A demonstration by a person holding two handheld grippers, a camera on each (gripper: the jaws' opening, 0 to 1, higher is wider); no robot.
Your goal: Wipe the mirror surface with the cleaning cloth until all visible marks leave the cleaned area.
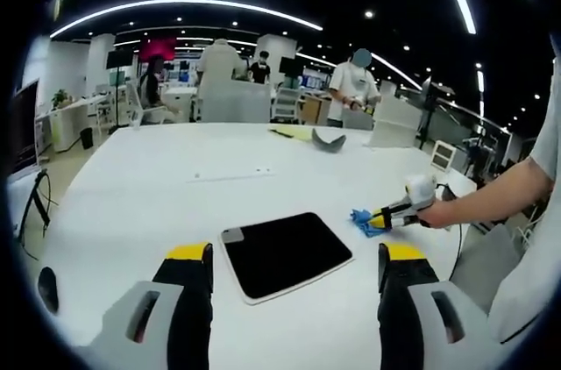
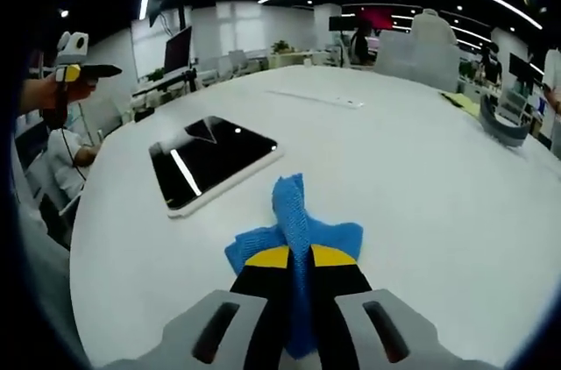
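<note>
1. The mirror (image 1: 285,254) lies flat on the white table (image 1: 175,203), a dark rounded rectangle with a pale border; in the left gripper view it sits just ahead of and between the two jaws
2. In the right gripper view the mirror (image 2: 213,160) lies ahead and to the left of the cloth, near it but not touching, and its dark face reflects bright streaks of the ceiling lights
3. The left gripper (image 1: 296,275) has its jaws spread wide apart, black with yellow tips, and nothing is between them; it hangs over the near edge of the table
4. The right gripper (image 2: 301,258) has its jaws closed tight on the blue cloth (image 2: 296,221), which is pinched between the yellow tips; part of the cloth bunches up in a ridge in front of the jaws and the rest spreads onto the table (image 2: 421,177)
5. In the left gripper view the right gripper (image 1: 379,221) comes in from the right, held by a hand (image 1: 436,210), with the blue cloth (image 1: 361,220) at its tip, resting on the table to the right of the mirror and apart from it
6. In the right gripper view the left gripper (image 2: 114,71) shows at the upper left, raised above the table
7. A curved grey object (image 1: 329,138) and a flat yellow item (image 1: 294,132) lie on the far side of the table, well apart from the mirror
8. Several people stand or sit among desks in the background of the room
</note>
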